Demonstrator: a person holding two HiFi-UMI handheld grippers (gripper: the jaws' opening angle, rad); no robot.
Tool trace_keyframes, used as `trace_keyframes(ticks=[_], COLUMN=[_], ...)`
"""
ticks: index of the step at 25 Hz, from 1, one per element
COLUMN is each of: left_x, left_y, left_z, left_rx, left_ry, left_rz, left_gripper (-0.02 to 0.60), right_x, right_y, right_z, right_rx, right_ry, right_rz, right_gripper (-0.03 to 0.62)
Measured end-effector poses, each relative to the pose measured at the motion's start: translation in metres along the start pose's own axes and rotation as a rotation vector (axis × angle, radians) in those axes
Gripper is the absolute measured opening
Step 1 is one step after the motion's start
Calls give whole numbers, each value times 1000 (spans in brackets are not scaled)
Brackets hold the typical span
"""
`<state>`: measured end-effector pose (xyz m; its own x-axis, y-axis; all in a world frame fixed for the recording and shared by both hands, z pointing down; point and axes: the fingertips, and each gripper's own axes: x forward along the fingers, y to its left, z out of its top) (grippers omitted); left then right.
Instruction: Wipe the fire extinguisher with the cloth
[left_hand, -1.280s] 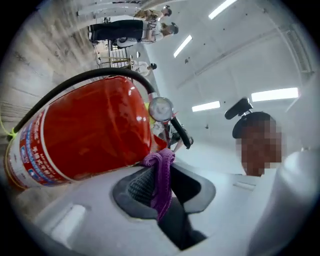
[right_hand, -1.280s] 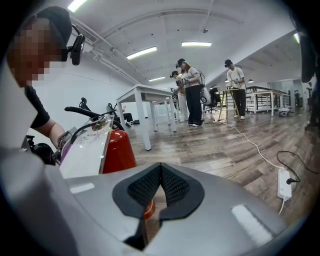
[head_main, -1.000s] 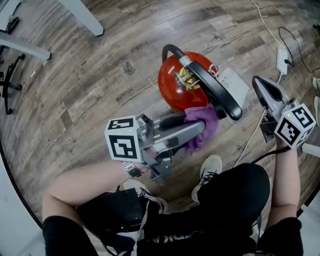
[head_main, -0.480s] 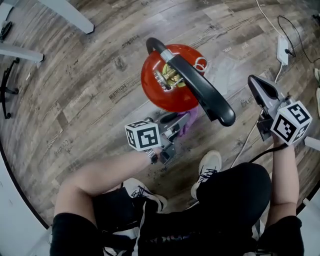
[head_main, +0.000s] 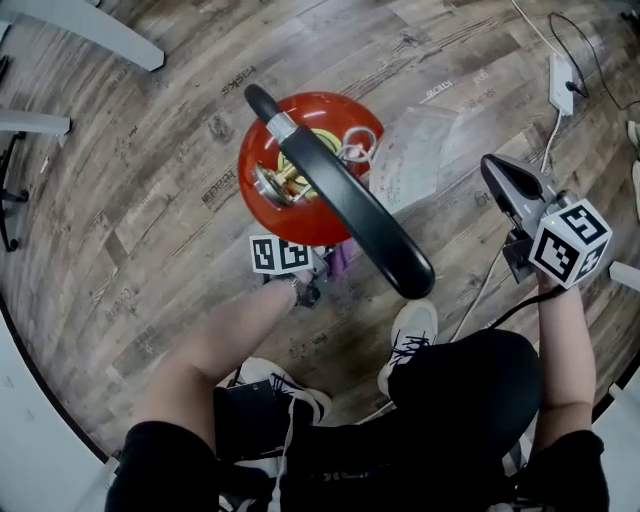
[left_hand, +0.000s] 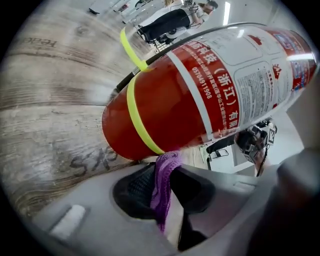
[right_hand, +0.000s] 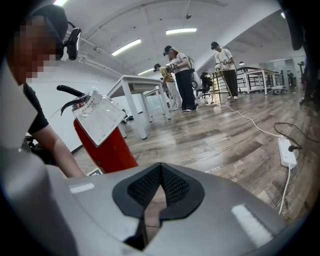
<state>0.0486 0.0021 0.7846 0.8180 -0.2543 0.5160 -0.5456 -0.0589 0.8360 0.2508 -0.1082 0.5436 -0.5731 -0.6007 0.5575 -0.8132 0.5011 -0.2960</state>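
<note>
A red fire extinguisher (head_main: 290, 170) stands upright on the wood floor, with a black hose (head_main: 350, 205) across its top and a white tag (head_main: 410, 160) hanging off it. My left gripper (head_main: 318, 268) is down low beside the near side of the cylinder, shut on a purple cloth (head_main: 340, 258). In the left gripper view the cloth (left_hand: 162, 182) is pinched between the pads of the left gripper (left_hand: 162, 187), and its top edge touches the extinguisher's red body (left_hand: 165, 110) below a yellow band. My right gripper (head_main: 505, 185) hovers to the right, shut and empty (right_hand: 161, 172).
A white power strip (head_main: 560, 85) with cables lies on the floor at the upper right. Table legs (head_main: 85, 35) cross the upper left. My shoe (head_main: 410, 335) rests just below the extinguisher. Several people (right_hand: 180, 80) stand far off by white tables (right_hand: 135, 95).
My left gripper has slid down the side of the extinguisher with the cloth, from near the top to close to the floor. The right gripper has sunk slightly.
</note>
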Motion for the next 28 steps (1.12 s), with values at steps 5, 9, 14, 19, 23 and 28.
trace_keyframes(ticks=[5, 9, 14, 19, 23, 28], left_x=[-6, -25, -81, -150, -195, -248], left_y=[-27, -88, -172, -240, -275, -311], left_z=[3, 19, 46, 68, 85, 114], left_rx=[-71, -83, -12, 70, 128, 163], left_ry=[-18, -12, -12, -63, -127, -247], left_rz=[-116, -318, -502, -661, -731, -809], left_gripper=[74, 75, 75, 77, 77, 77], right_x=[0, 0, -5, -13, -22, -42], right_y=[-3, 4, 14, 23, 33, 51], right_z=[1, 9, 21, 36, 54, 100], right_rx=[12, 7, -16, -19, -3, 15], right_ry=[-8, -25, -41, -67, -105, -182], right_rz=[-2, -3, -5, -3, 10, 47], right_gripper=[5, 5, 5, 5, 5, 5])
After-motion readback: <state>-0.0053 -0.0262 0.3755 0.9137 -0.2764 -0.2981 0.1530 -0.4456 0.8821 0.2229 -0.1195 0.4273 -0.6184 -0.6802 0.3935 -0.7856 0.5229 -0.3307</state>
